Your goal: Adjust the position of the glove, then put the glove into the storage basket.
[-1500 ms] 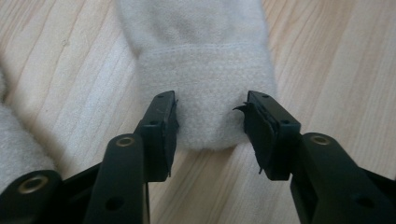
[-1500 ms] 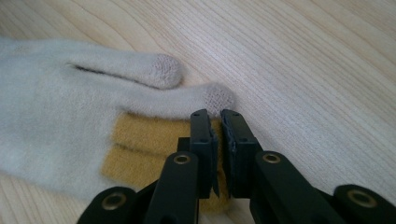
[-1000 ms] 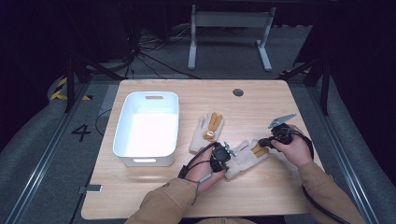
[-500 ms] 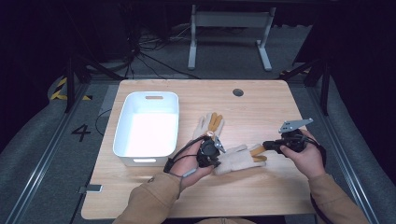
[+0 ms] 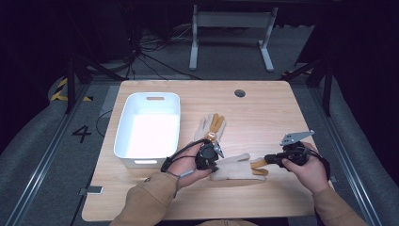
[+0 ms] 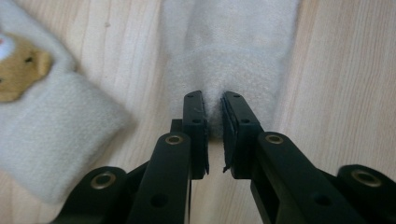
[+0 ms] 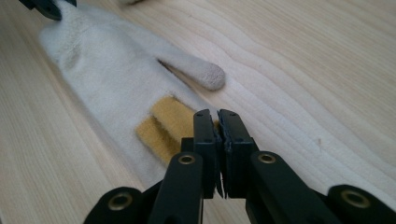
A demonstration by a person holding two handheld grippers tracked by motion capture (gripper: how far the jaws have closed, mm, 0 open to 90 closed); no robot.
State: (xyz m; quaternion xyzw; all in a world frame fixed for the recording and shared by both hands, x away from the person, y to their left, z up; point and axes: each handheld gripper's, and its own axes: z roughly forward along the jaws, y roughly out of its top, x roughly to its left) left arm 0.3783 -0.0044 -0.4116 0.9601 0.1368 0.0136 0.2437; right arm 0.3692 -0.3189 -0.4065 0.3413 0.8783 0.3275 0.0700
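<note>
A cream glove (image 5: 235, 167) with yellow fingertips lies stretched flat between my two grippers at the table's front. My left gripper (image 5: 213, 165) pinches its cuff end. In the left gripper view the cream fabric (image 6: 233, 46) sits squeezed between the jaws of the left gripper (image 6: 214, 99), which have just eased apart slightly while keeping hold. My right gripper (image 5: 266, 161) grips the yellow finger end. In the right gripper view the right gripper (image 7: 217, 114) is closed on the yellow patch, the glove (image 7: 102, 70) running away from it.
A second, matching glove (image 5: 211, 126) lies loose just behind the left gripper, also seen as the glove (image 6: 42, 140) beside the jaws. A white bin (image 5: 120, 136) stands at the left of the wooden table (image 5: 263, 113). A round cable hole (image 5: 240, 93) is at the back.
The two grippers have drawn apart, left one leftward and right one toward the front edge. The glove between them has gone from bunched to stretched out lengthwise.
</note>
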